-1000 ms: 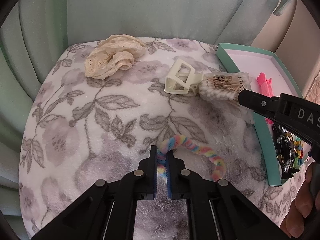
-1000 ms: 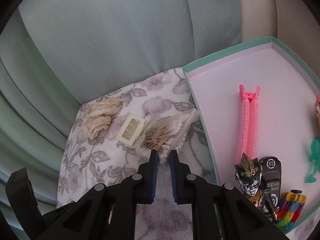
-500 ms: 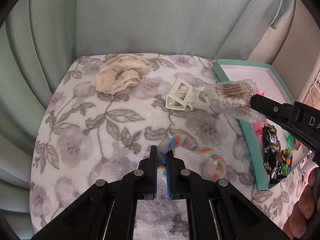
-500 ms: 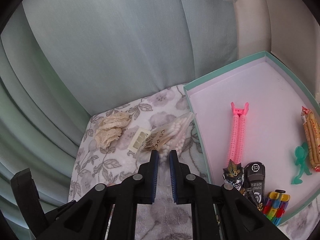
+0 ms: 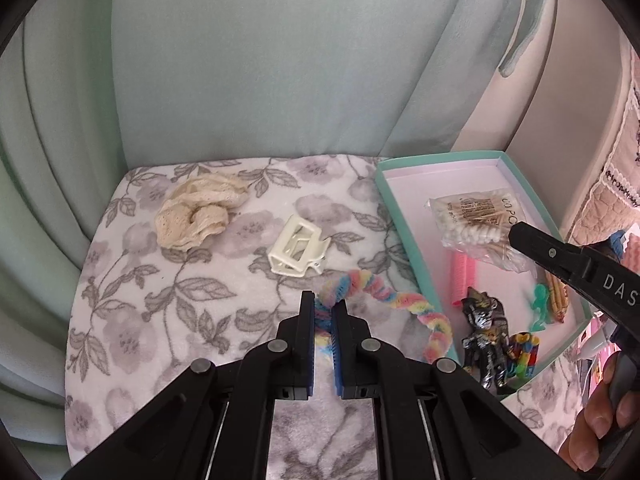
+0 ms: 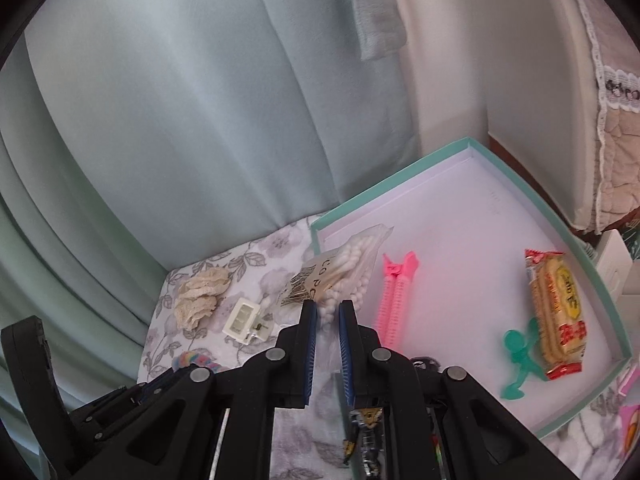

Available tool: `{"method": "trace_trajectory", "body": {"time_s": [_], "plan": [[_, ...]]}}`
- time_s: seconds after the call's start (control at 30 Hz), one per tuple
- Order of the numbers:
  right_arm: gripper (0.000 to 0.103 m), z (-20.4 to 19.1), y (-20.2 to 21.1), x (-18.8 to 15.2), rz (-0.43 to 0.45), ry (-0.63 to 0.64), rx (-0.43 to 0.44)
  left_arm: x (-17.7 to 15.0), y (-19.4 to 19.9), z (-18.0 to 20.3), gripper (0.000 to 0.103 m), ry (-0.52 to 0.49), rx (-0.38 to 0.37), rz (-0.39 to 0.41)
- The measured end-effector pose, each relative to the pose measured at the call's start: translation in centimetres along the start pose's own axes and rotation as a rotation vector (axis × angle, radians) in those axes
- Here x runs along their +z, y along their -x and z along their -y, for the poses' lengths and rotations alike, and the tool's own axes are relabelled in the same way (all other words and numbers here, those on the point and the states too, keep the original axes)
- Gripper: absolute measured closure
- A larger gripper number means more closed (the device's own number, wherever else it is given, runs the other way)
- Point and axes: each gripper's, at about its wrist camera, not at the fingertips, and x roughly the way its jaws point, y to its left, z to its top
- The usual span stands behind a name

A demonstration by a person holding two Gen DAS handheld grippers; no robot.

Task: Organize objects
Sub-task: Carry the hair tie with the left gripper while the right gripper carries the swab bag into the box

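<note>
My right gripper has its jaws closed on one corner of the bag of cotton swabs, and the bag hangs over the teal box, above the pink hair clip. In the left wrist view the bag's long axis runs across the box, from the near wall toward the far one, and the bag points away from my right jaws toward the table side. Whether its lower edge already touches the box floor, I cannot tell.

My left gripper has its jaws closed on one end of the rainbow fuzzy stick. The stick curves from these jaws to the right, and its free end lies just beside the near wall of the box. So the box is to the right of my left jaws.

I judge the bag is nearly placed; the right jaws need only to lower and release. The white claw clip and the cream lace cloth wait on the floral table, nearer to my left hand.
</note>
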Motion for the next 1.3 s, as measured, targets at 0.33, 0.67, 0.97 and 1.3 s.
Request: {"method": "trace_trajectory", "body": {"time_s": [0.33, 0.67, 0.97, 1.3], "plan": [[0.091, 6.3, 2.6, 2.4, 0.066, -0.062, -0.095, 3.0, -0.6, 7.8, 0.096, -0.135, -0.09, 0.025], [0.091, 10.3, 3.2, 4.0, 0.089, -0.097, -0.149, 4.0, -3.4, 13.5, 0.096, -0.218, -0.137, -0.024], [0.09, 10.6, 1.6, 3.7, 0.05, -0.078, -0.156, 3.8, -6.0, 15.8, 0.096, -0.256, -0.141, -0.087], [0.09, 10.4, 0.8, 3.3, 0.024, -0.063, -0.16, 3.9, -8.1, 16.6, 0.095, -0.258, -0.139, -0.146]]}}
